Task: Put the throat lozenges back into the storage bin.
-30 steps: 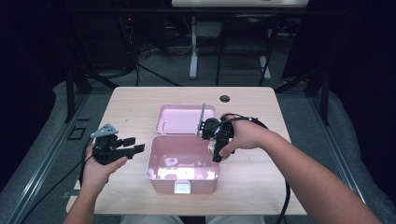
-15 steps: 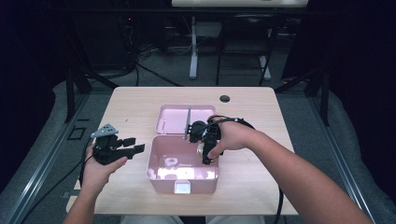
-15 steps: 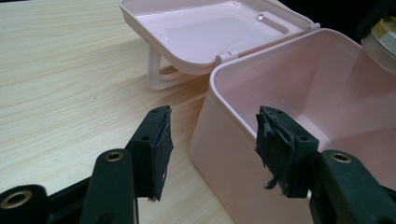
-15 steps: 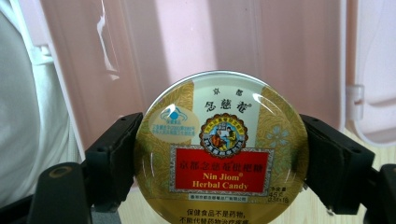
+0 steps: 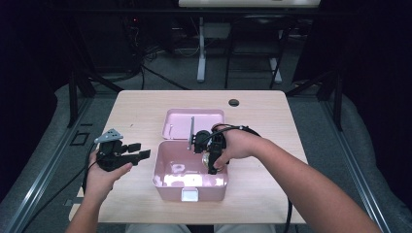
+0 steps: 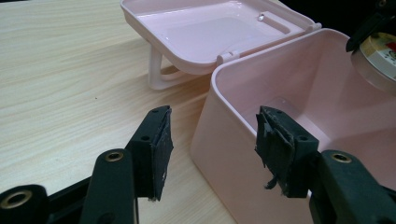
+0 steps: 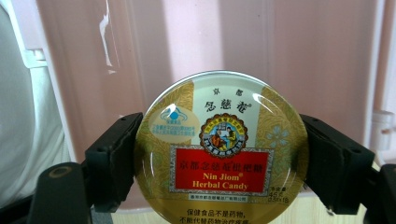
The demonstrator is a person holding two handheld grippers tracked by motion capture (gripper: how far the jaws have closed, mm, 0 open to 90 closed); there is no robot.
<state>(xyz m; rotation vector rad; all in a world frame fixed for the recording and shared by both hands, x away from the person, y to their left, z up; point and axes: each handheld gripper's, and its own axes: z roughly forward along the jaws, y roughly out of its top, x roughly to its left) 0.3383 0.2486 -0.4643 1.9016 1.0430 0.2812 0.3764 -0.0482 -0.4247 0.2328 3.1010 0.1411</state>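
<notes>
Candy tin (image 7: 221, 151) sits pinched in your right gripper (image 5: 212, 158), now over the pink box (image 5: 190, 182); your left gripper (image 5: 141, 151) stays spread beside it.

Both grippers black w/ frayed pads (image 6: 273, 135), brass screws, black cables; left gripper (image 5: 138, 151) has grey plate.

Tabletop (image 5: 145, 104): light wood grain, with a dark round hole (image 5: 233, 102) near the far edge. An open pink box (image 5: 190, 180) rests at centre, its lid (image 5: 193, 124) folded back behind it.
</notes>
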